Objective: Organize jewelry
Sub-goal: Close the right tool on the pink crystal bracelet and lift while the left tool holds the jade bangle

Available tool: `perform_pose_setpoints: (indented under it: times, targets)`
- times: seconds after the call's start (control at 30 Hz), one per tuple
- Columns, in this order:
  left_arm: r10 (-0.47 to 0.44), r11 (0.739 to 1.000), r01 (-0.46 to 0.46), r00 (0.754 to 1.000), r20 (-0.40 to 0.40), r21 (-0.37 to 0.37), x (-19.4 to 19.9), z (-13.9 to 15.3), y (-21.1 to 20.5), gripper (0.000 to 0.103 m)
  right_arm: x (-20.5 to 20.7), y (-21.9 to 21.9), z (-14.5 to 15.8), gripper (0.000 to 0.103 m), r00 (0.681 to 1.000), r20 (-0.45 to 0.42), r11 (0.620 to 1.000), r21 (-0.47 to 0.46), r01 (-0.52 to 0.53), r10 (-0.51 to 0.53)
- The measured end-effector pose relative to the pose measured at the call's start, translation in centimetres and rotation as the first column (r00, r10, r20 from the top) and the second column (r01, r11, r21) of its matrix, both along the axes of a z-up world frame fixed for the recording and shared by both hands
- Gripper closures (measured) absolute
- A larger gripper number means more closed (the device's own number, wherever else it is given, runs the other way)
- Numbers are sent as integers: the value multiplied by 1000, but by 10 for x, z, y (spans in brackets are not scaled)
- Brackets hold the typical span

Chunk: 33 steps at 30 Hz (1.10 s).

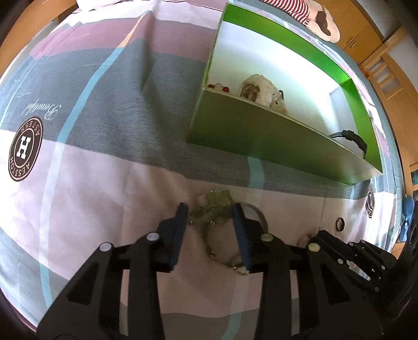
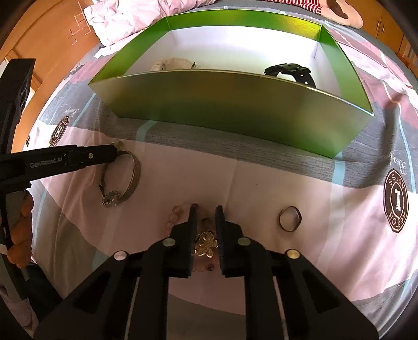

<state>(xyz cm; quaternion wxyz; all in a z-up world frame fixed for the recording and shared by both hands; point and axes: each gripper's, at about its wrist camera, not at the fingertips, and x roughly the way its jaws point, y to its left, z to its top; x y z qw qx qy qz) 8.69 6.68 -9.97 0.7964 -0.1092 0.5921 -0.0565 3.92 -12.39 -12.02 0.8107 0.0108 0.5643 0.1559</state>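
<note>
My left gripper [image 1: 210, 210] points down at a gold bangle [image 1: 257, 211] lying on the bedspread. Its pads are shut on the gold-green ornament [image 1: 211, 206] at the bangle's far end. In the right wrist view the same bangle [image 2: 133, 180] lies at the left with the left gripper [image 2: 116, 151] over it. My right gripper [image 2: 206, 209] stands over a pink bead bracelet [image 2: 175, 211]. Its narrow jaws close on the bracelet by the gold flower charm [image 2: 206, 243]. A green box [image 2: 222, 104] stands behind, holding a black watch [image 2: 290, 72] and a white beaded piece [image 2: 169, 64].
A small gold ring [image 2: 288, 218] lies to the right of the bracelet on the bedspread [image 2: 261, 183]. A person's hand [image 2: 21, 235] holds the left gripper's handle. A plush toy [image 1: 324, 23] lies behind the box. Wooden cabinets line the room's edges.
</note>
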Motion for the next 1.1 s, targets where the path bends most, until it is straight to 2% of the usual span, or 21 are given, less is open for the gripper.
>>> perform_pose_setpoints:
  times: [0.07, 0.1, 0.13, 0.17, 0.33, 0.5, 0.6, 0.7, 0.77, 0.8, 0.9, 0.97, 1.0, 1.03, 1.1]
  targets:
    - [1, 1000, -1, 1000, 9, 7, 0, 2, -1, 76, 0, -1, 1, 88, 1000, 5, 1000, 0, 2, -2]
    - [1, 1000, -2, 1000, 19, 11, 0, 4, -1, 84, 0, -1, 2, 88, 1000, 8, 1000, 1, 3, -3]
    - [-1, 1000, 0, 1000, 28, 11, -1, 6, 0, 85, 0, -2, 4, 94, 1000, 14, 1000, 11, 5, -5]
    - [-5, 1000, 4, 999, 41, 9, -1, 10, -1, 85, 0, -2, 5, 98, 1000, 17, 1000, 18, 7, -7]
    - [-11, 1000, 12, 996, 89, -10, -7, 27, 1, 85, -2, -8, 19, 103, 999, 48, 999, 51, 16, -18]
    - [-23, 1000, 20, 989, 146, 16, -13, 43, 1, 85, 0, -19, 36, 103, 995, 82, 995, 94, 42, -50]
    - [-36, 999, 33, 988, 153, 26, -14, 45, 0, 85, 4, -16, 28, 103, 998, 52, 997, 75, 30, -33]
    - [-47, 999, 42, 988, 145, 33, -15, 43, -2, 85, 5, -11, 8, 98, 1000, -26, 999, 49, 6, -5]
    - [-51, 998, 47, 988, 143, 33, -16, 42, -2, 85, 3, -2, 1, 96, 999, -31, 1000, 14, -23, 23]
    - [-54, 998, 50, 988, 142, 35, -16, 42, -3, 85, 2, 1, 2, 91, 999, -16, 999, -1, -36, 36]
    - [-58, 998, 53, 988, 140, 39, -17, 41, -5, 85, -2, 11, -1, 54, 997, -27, 996, -29, -79, 79]
    - [-62, 998, 57, 989, 138, 40, -17, 40, -6, 85, -5, 15, -1, 54, 996, 0, 994, -57, -90, 90]
    - [-64, 997, 59, 988, 138, 42, -17, 40, -6, 85, -6, 17, 0, 56, 995, 4, 994, -62, -96, 96]
    - [-67, 997, 62, 988, 139, 43, -17, 40, -8, 85, -7, 17, 2, 71, 995, 5, 993, -55, -104, 104]
    - [-76, 996, 70, 987, 144, 49, -18, 41, -10, 85, -6, 17, 3, 94, 995, -3, 994, -41, -104, 104]
